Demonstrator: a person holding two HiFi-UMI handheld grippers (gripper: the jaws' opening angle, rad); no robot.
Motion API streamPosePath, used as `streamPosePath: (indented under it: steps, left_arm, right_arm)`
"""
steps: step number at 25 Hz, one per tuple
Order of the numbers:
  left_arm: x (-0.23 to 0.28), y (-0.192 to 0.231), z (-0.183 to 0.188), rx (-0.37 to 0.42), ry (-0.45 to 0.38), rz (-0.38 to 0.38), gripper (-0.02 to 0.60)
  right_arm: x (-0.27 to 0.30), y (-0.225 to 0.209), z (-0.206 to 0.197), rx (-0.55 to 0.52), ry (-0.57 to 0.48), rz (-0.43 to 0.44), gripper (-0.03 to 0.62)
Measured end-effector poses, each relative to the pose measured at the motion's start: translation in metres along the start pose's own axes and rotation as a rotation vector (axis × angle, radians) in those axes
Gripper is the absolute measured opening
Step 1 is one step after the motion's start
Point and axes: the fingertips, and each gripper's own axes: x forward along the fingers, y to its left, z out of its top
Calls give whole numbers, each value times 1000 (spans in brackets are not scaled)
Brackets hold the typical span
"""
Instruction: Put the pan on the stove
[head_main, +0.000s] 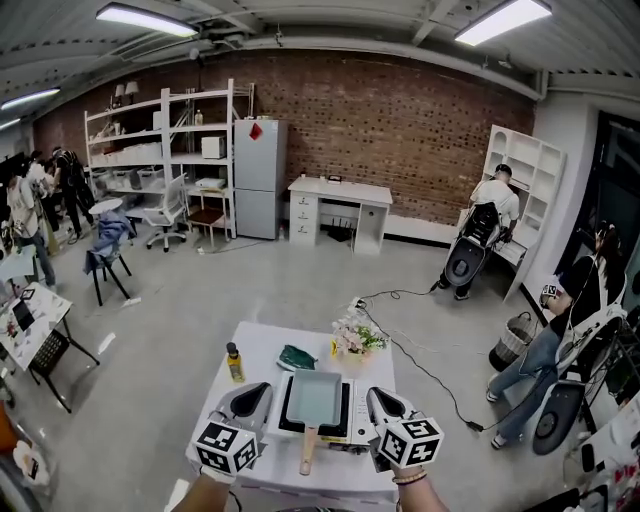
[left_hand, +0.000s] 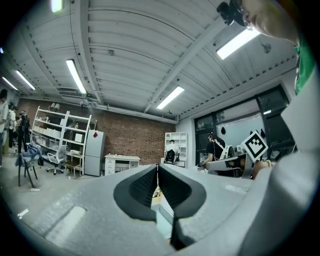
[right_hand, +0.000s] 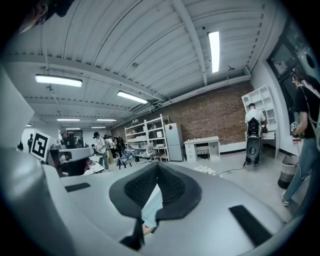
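A rectangular pale blue pan (head_main: 315, 396) with a wooden handle (head_main: 308, 450) rests on a black stove (head_main: 287, 424) at the near middle of the white table (head_main: 262, 345). The handle points toward me. My left gripper (head_main: 262, 389) hovers just left of the pan, jaws shut and empty. At the pan's right side my right gripper (head_main: 376, 394) is also shut, holding nothing. In the left gripper view the left gripper (left_hand: 157, 167) shows its pads meeting, with a sliver of the pan (left_hand: 162, 220) below. The right gripper (right_hand: 158, 165) looks the same in the right gripper view.
On the table behind the stove stand a small bottle (head_main: 234, 363), a green cloth (head_main: 296, 357) and a bunch of flowers (head_main: 354, 338). A cable (head_main: 420, 370) runs across the floor to the right. People sit on chairs at the far right.
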Motion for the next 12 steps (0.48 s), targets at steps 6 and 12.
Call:
streamPosePath:
  steps: [6, 12]
  left_arm:
    - [-12, 6, -9, -4, -5, 15, 18]
    - [-18, 2, -7, -21, -8, 24, 18]
  right_arm:
    - [-11, 6, -2, -27, -25, -10, 3]
    - [-21, 2, -2, -37, -8, -47, 2]
